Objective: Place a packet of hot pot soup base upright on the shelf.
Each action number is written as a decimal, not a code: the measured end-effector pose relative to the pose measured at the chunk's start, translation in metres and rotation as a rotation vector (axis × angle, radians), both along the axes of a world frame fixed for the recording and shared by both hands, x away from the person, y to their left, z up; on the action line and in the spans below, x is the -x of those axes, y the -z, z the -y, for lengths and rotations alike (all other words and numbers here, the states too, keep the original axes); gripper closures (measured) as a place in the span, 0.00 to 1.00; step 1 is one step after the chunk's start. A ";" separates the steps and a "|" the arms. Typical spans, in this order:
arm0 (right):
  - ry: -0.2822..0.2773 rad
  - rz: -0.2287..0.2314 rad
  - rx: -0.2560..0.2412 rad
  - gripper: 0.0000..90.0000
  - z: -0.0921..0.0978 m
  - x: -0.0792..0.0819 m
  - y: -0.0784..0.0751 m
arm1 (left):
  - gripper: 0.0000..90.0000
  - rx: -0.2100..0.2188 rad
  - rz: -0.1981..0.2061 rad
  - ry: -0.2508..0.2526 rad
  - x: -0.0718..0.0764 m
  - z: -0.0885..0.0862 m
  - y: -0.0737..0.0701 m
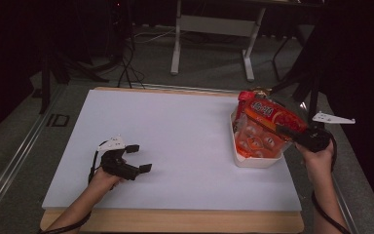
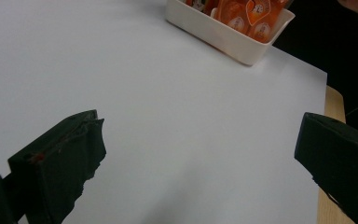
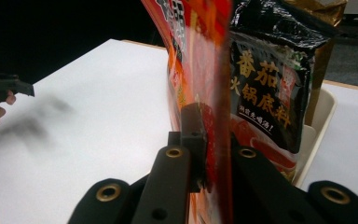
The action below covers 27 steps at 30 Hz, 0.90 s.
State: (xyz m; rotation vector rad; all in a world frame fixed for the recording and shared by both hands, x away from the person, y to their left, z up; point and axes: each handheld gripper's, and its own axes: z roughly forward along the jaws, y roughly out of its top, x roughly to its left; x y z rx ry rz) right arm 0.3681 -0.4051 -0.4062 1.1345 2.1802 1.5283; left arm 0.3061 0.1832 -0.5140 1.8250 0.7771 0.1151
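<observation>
An orange-red snack bag [image 1: 265, 127] stands tilted in a white bin [image 1: 255, 161] at the right of the white board. My right gripper [image 1: 288, 131] is shut on the bag's right edge; in the right gripper view the bag [image 3: 196, 60] runs edge-on between the jaws of the right gripper [image 3: 212, 140]. Behind it a black packet [image 3: 270, 84] with gold characters stands in the bin [image 3: 319, 121]. My left gripper [image 1: 139, 158] rests open on the board at the lower left, nothing between its jaws. The left gripper [image 2: 200, 144] looks across the bare board toward the bin [image 2: 228, 39].
The white board [image 1: 175, 141] lies on a wooden table whose edge [image 1: 175, 222] runs along the front. A grey plate [image 1: 333, 118] sticks out above my right hand. Table legs [image 1: 177, 44] and cables stand on the floor beyond.
</observation>
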 end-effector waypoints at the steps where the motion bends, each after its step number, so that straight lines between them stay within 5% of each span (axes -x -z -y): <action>1: 0.004 0.001 -0.003 0.95 -0.001 0.000 0.000 | 0.01 -0.001 0.000 -0.001 0.000 0.000 0.000; 8: 0.023 0.035 0.004 0.76 -0.008 0.005 -0.014 | 0.01 0.001 0.002 -0.007 0.000 -0.002 0.000; 11: 0.035 0.065 -0.038 0.69 -0.009 0.011 -0.029 | 0.01 0.000 0.000 -0.008 0.000 -0.002 0.000; 19: 0.061 0.157 -0.059 0.50 -0.021 0.024 -0.067 | 0.01 -0.007 0.003 -0.008 0.000 -0.002 0.000; 27: 0.018 0.244 -0.042 0.36 -0.046 0.036 -0.092 | 0.01 -0.015 0.012 -0.006 0.001 -0.001 0.000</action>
